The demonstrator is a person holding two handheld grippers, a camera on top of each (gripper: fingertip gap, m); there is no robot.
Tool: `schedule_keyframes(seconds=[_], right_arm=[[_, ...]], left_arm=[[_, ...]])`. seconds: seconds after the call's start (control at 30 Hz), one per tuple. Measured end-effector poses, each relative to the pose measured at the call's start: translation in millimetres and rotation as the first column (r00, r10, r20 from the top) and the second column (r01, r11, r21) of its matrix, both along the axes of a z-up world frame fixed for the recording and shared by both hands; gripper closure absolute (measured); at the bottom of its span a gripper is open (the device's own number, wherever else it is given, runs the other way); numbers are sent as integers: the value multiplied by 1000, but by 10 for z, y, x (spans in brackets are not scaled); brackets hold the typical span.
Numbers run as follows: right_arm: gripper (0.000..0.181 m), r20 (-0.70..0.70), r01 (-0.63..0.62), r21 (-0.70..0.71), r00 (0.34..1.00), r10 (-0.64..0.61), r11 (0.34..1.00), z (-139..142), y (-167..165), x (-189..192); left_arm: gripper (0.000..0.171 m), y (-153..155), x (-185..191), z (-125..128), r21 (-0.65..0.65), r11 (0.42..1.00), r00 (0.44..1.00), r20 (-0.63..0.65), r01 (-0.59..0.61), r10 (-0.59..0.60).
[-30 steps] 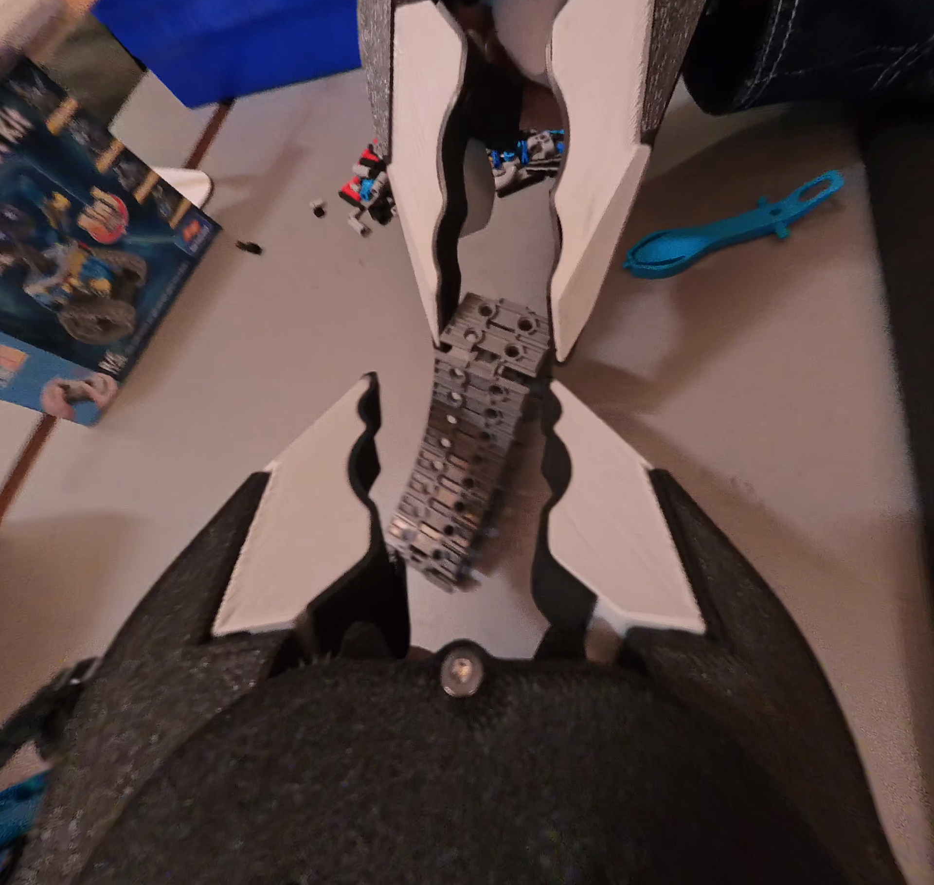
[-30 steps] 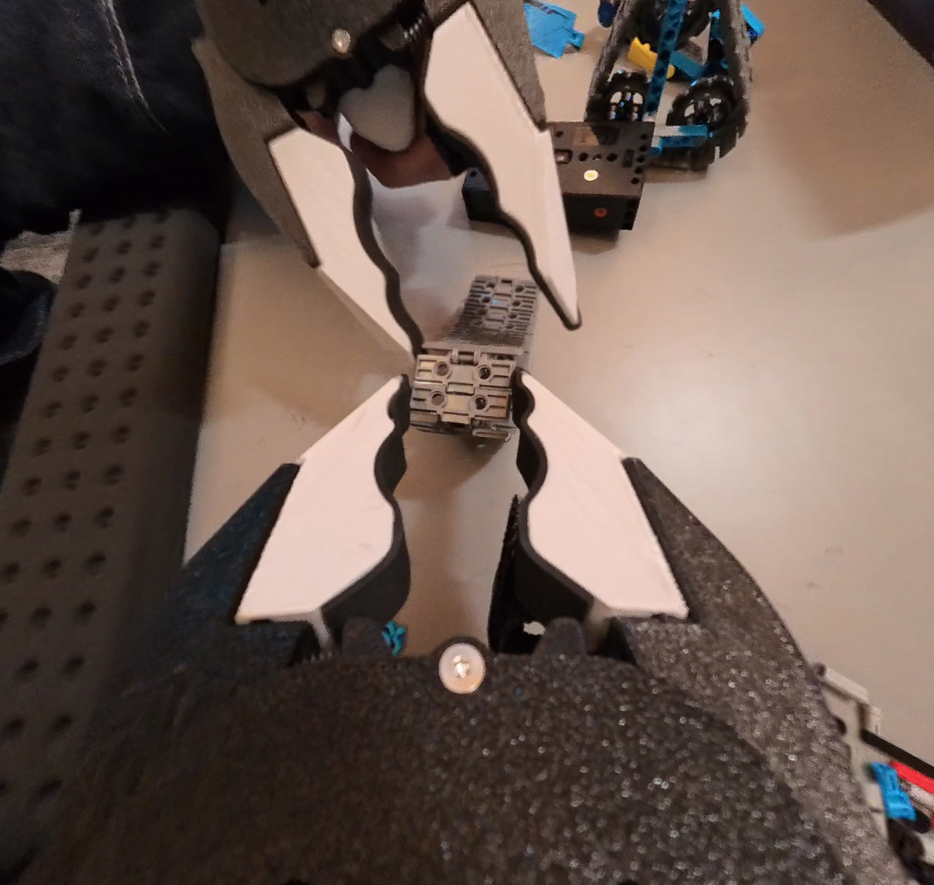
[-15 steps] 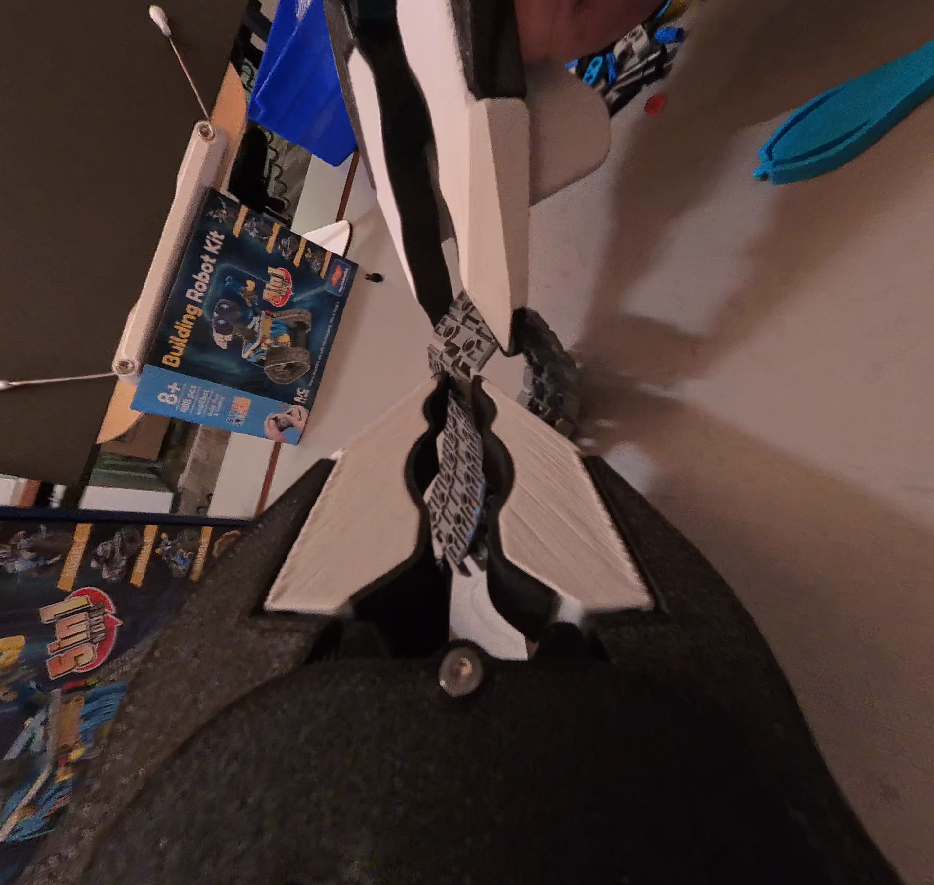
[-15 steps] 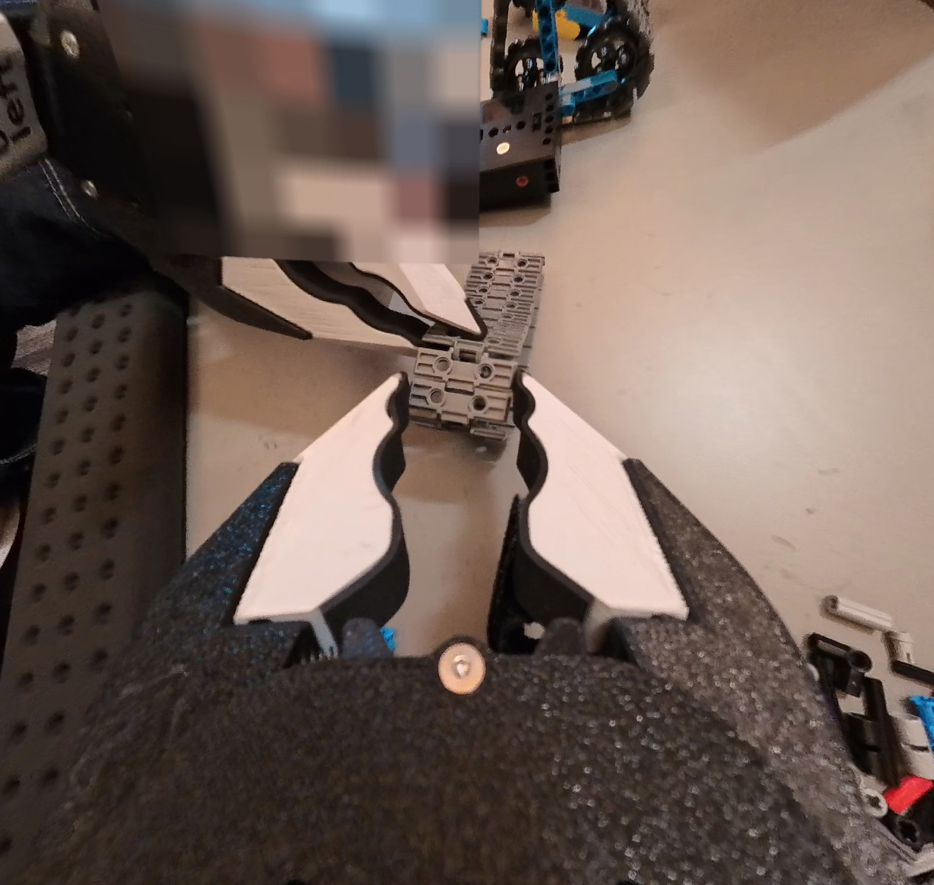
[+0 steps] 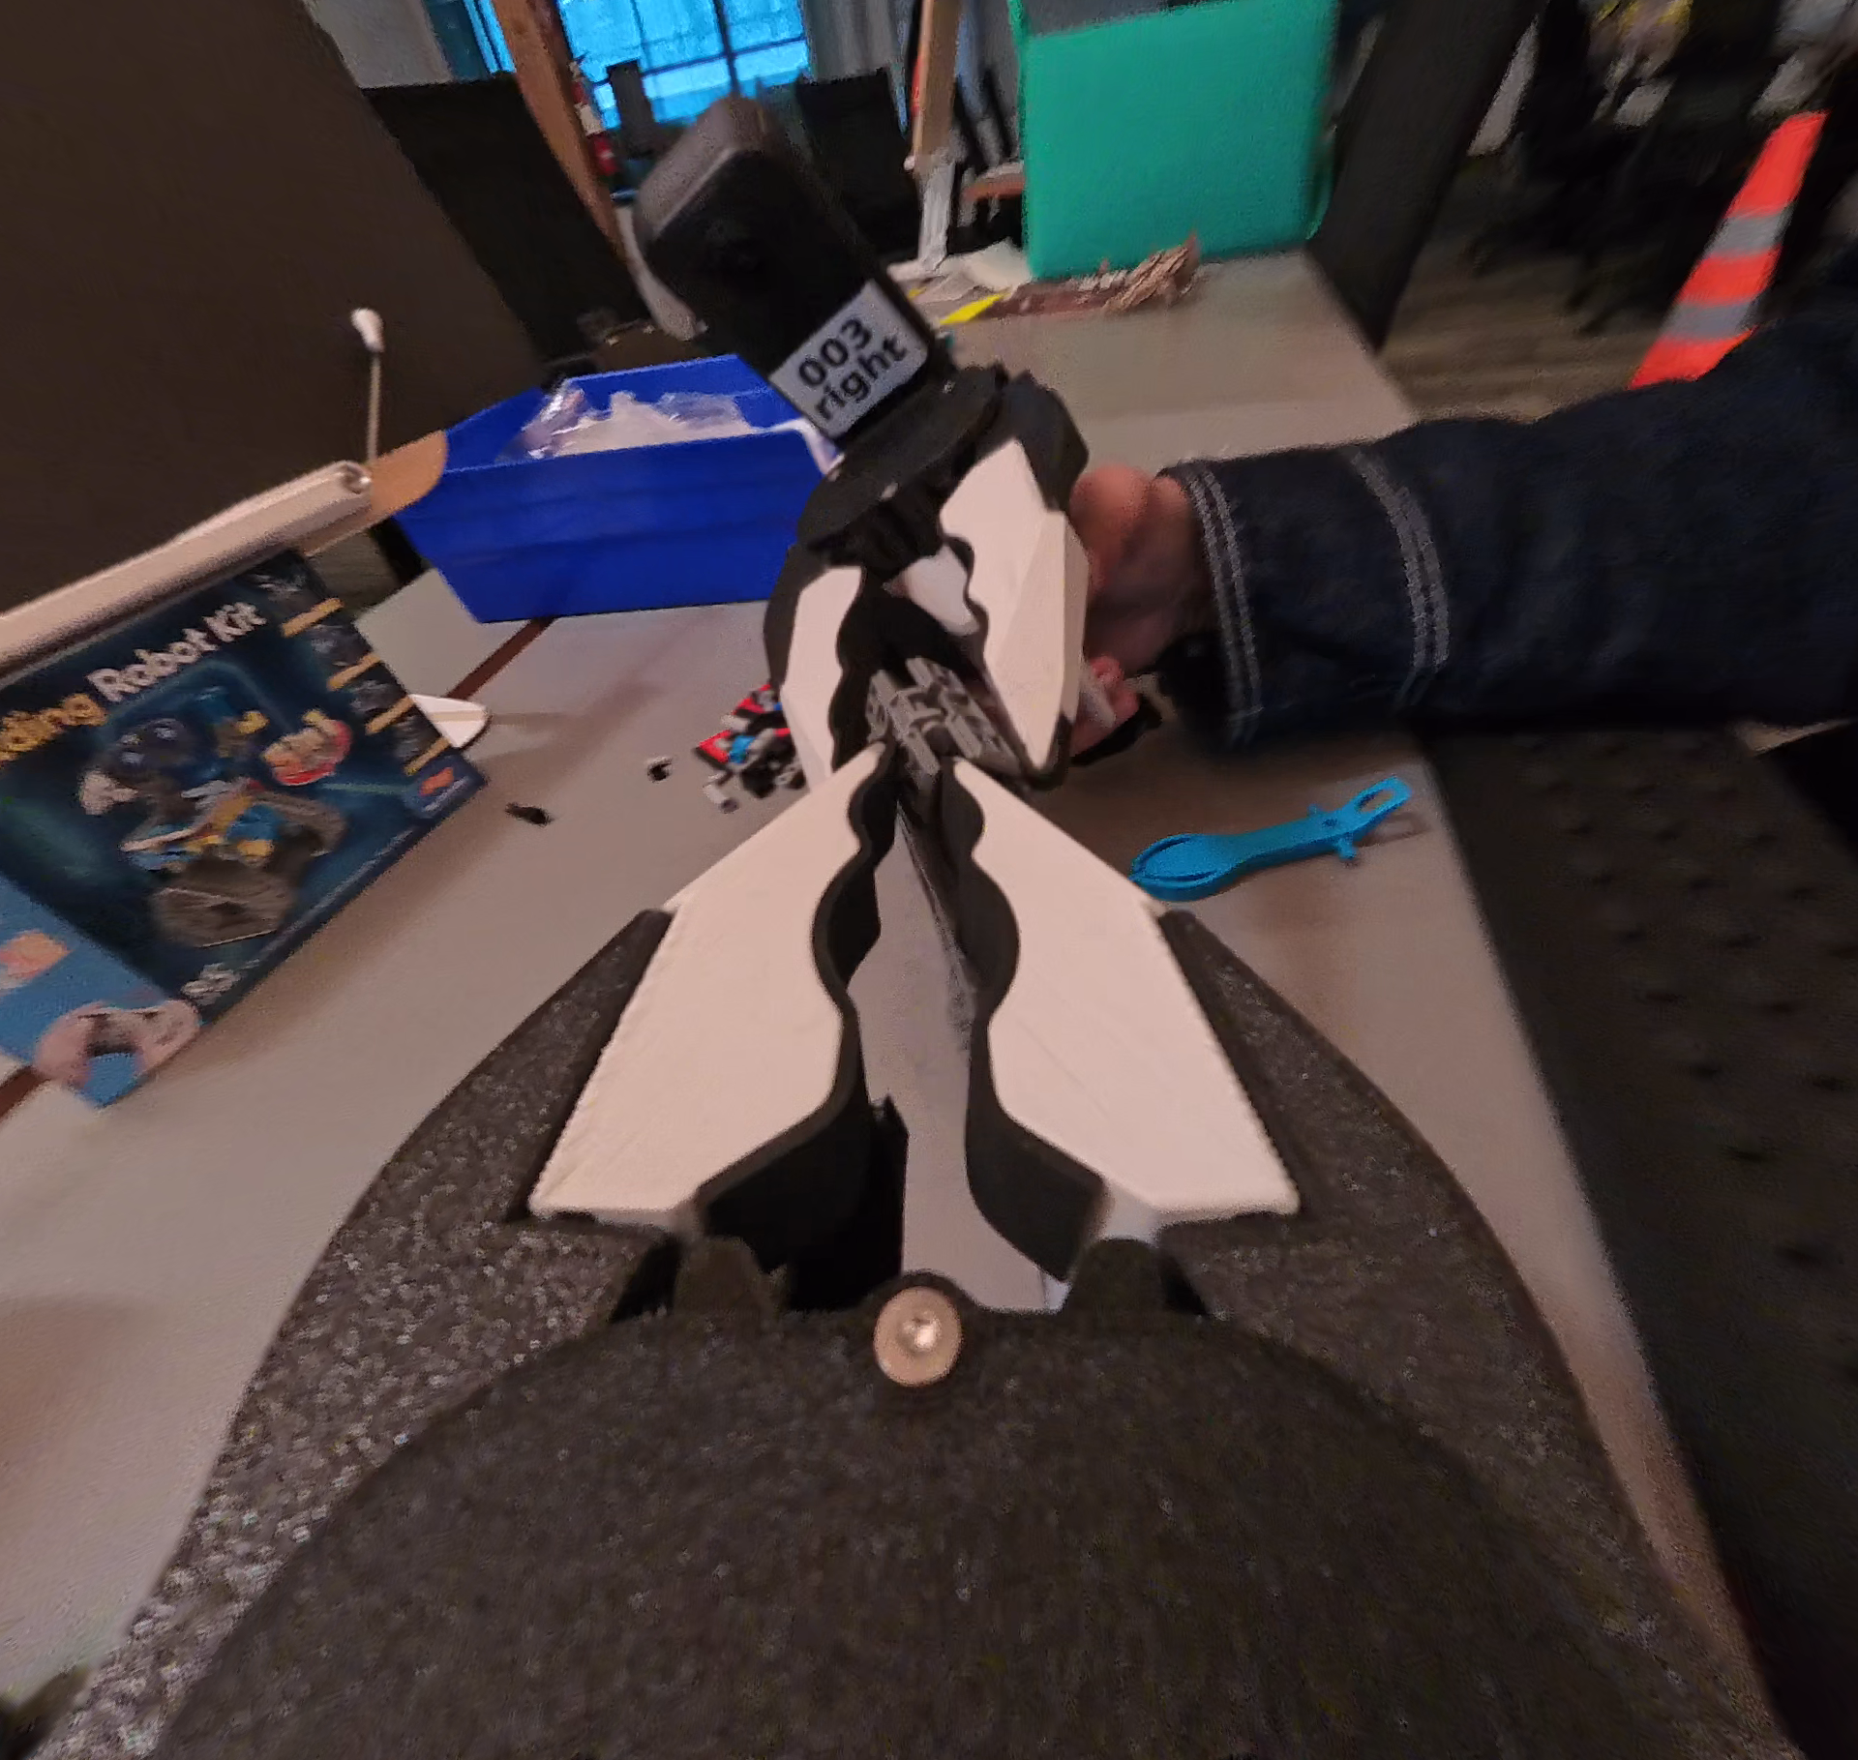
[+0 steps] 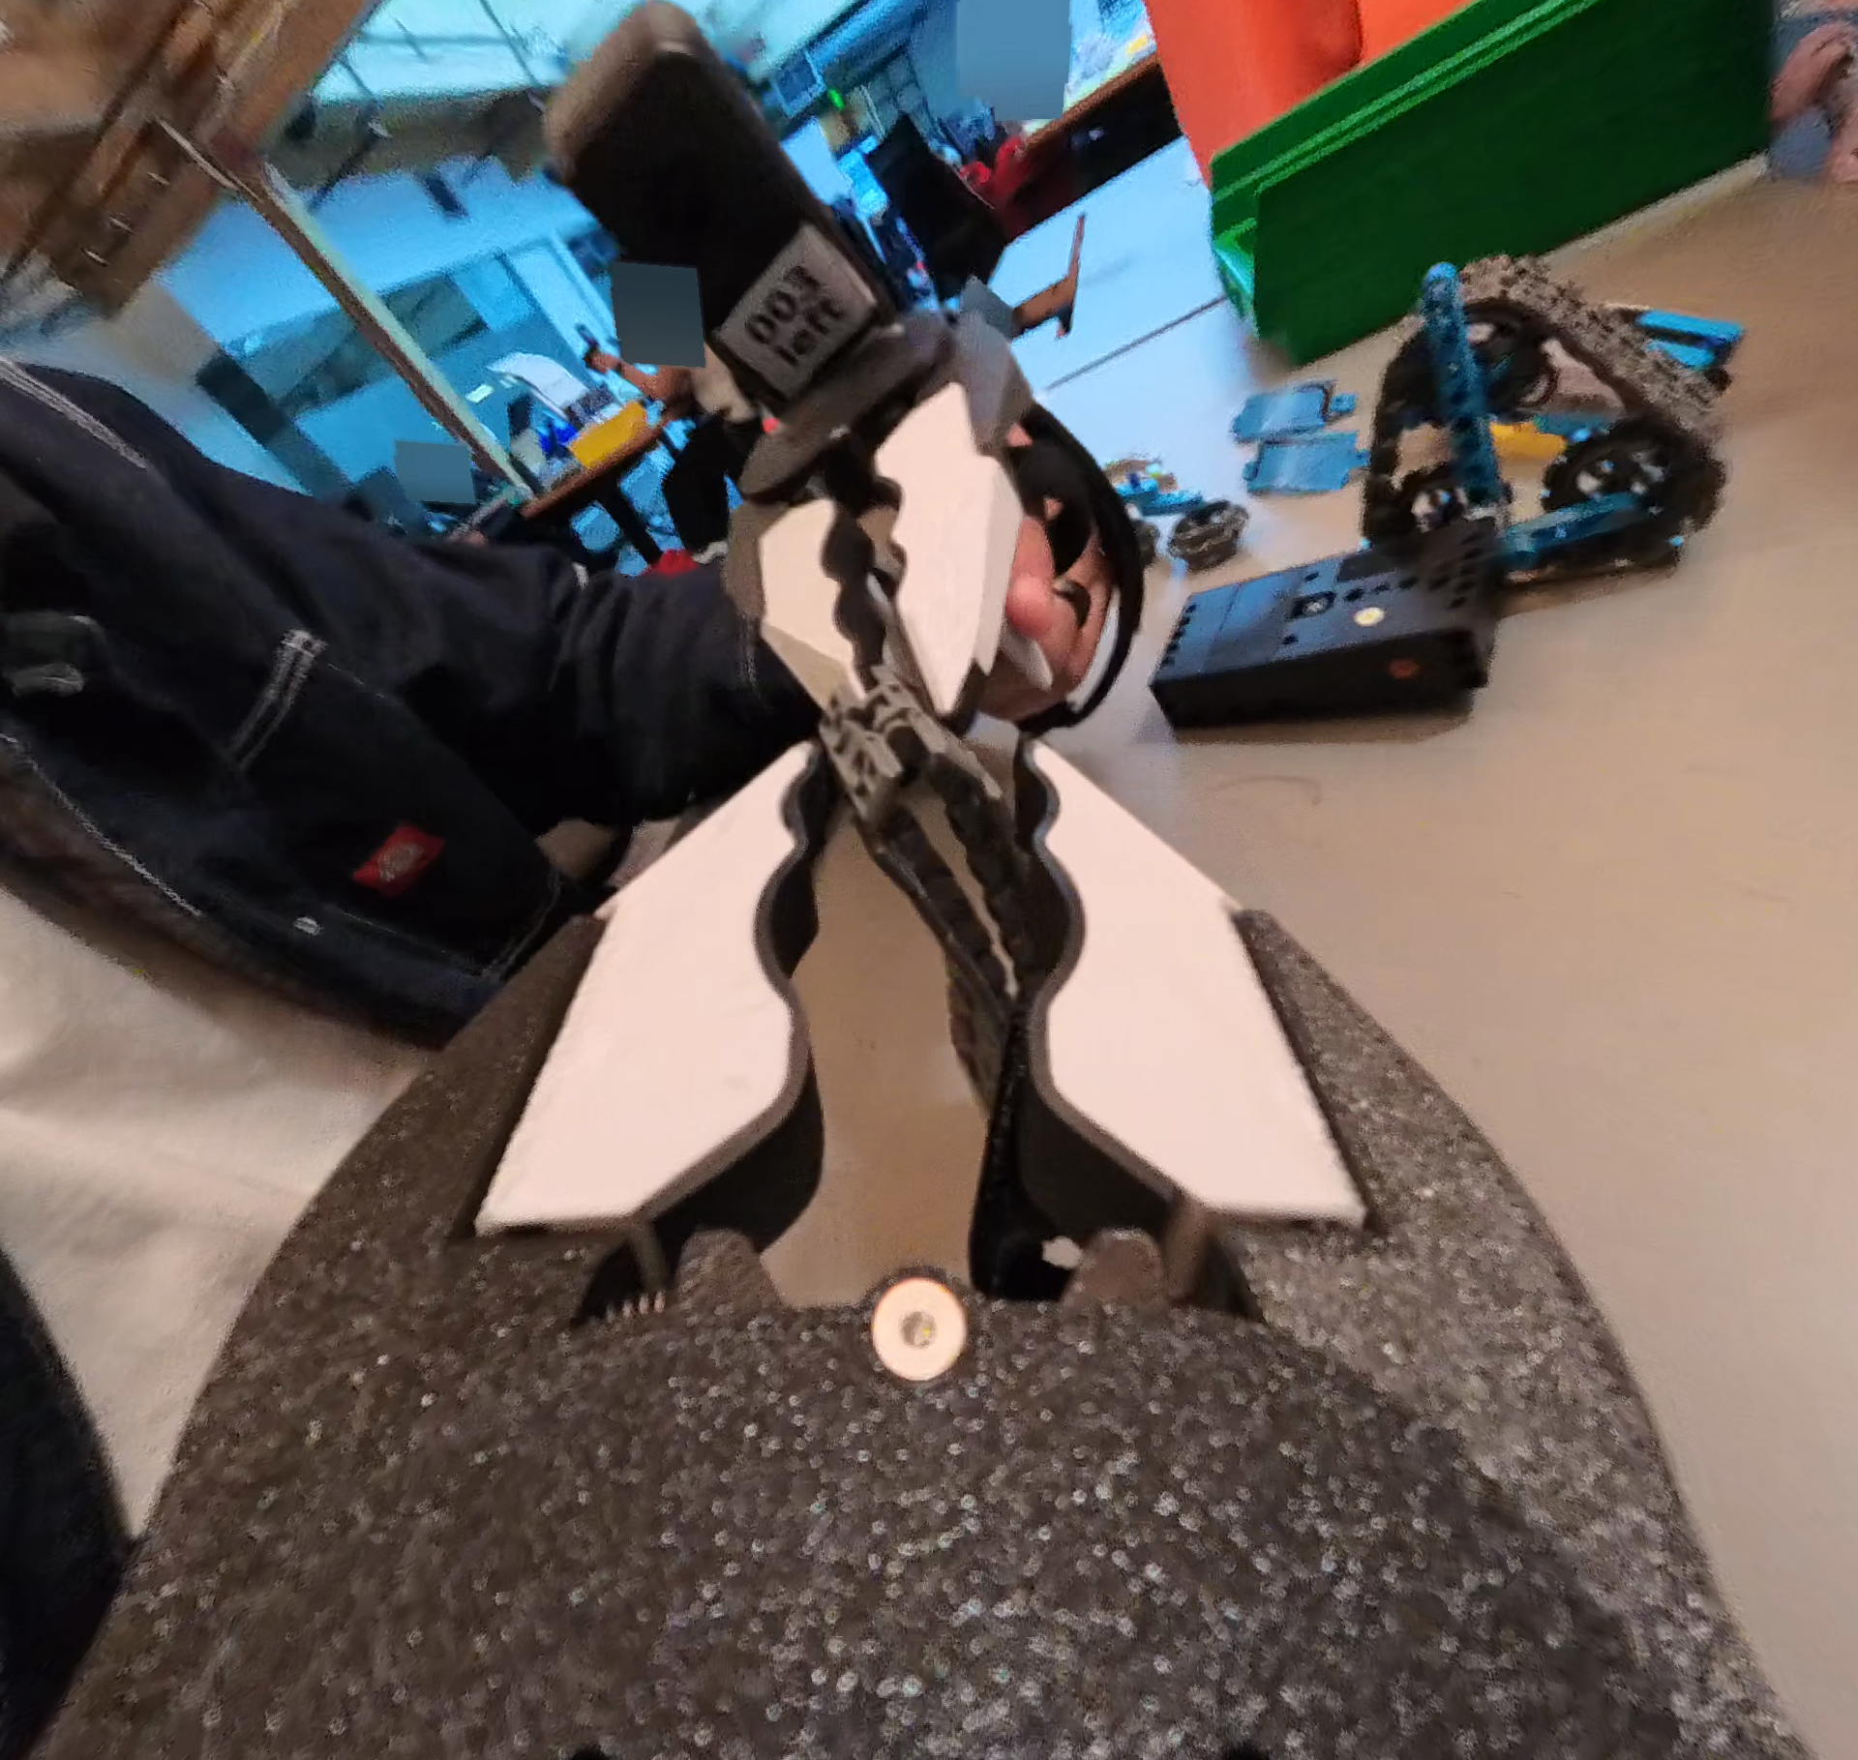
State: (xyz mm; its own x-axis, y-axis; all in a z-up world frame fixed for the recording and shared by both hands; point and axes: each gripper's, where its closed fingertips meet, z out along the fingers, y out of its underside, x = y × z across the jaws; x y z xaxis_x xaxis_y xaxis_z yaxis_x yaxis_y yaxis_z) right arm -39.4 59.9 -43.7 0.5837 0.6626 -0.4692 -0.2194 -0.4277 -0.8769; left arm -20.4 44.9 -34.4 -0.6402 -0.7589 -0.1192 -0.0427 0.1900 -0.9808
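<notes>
A grey linked track strip (image 6: 967,862) is held in the air between my two grippers, which face each other tip to tip. My left gripper (image 5: 915,769) is shut on the strip, which shows edge-on between its pads. My right gripper (image 6: 925,757) is shut on the other end of the strip; the track runs slantwise from its left fingertip to its right pad. In the left wrist view the right gripper (image 5: 935,757) stands upright with the track's end (image 5: 930,706) between its fingers. In the right wrist view the left gripper (image 6: 895,696) pinches the strip's far end.
A kit box (image 5: 201,807), a blue bin (image 5: 623,505), a pile of small loose parts (image 5: 749,757) and a blue plastic tool (image 5: 1267,837) lie on the table. A tracked blue vehicle (image 6: 1548,435) and a black block (image 6: 1327,636) stand beyond the right gripper. Dark sleeves reach in from the sides. The grippers are tip to tip, or close to it.
My left gripper closed on the track strip, which was lying loose between its open fingers. Both grippers then rose and tilted up off the table with the strip, which twisted in the right gripper's grasp.
</notes>
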Motion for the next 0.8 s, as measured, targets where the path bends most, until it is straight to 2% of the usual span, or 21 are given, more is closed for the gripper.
schedule_keyframes(seconds=[0.2, 0.3, 0.5, 0.6, 0.63, 0.7, 0.73, 0.8], right_arm=[[158, -90, -91, 18, 992, 93, 996, 171, -92, -107], [159, -47, -123, 16, 991, 123, 992, 152, -130, -149], [159, 28, -78, 26, 997, 77, 997, 115, -92, -137], [156, -9, -26, -9, 1000, 26, 1000, 81, -24, -91], [148, -14, 2, -31, 1000, -2, 1000, 40, 8, -44], [135, -120, -12, -51, 993, 6, 999, 112, 6, 13], [141, -157, -30, -48, 987, 22, 998, 147, -9, 18], [159, -136, -11, -48, 991, 4, 999, 107, 13, 30]], left_arm=[[167, -52, -101, 154, -178, 980, 994, -36, 94, -102], [168, -81, -140, 168, -252, 959, 987, -63, 131, -151], [169, -47, -133, 145, -350, 925, 975, -104, 149, -197], [168, 14, -101, 85, -224, 968, 988, -74, 113, -132], [167, 44, -85, 43, -166, 982, 993, -66, 87, -100], [167, 61, -74, 23, -119, 991, 996, -52, 66, -72], [167, 56, -70, 23, -110, 992, 996, -46, 65, -70], [167, 38, -67, -9, -83, 995, 997, -45, 64, -68]])
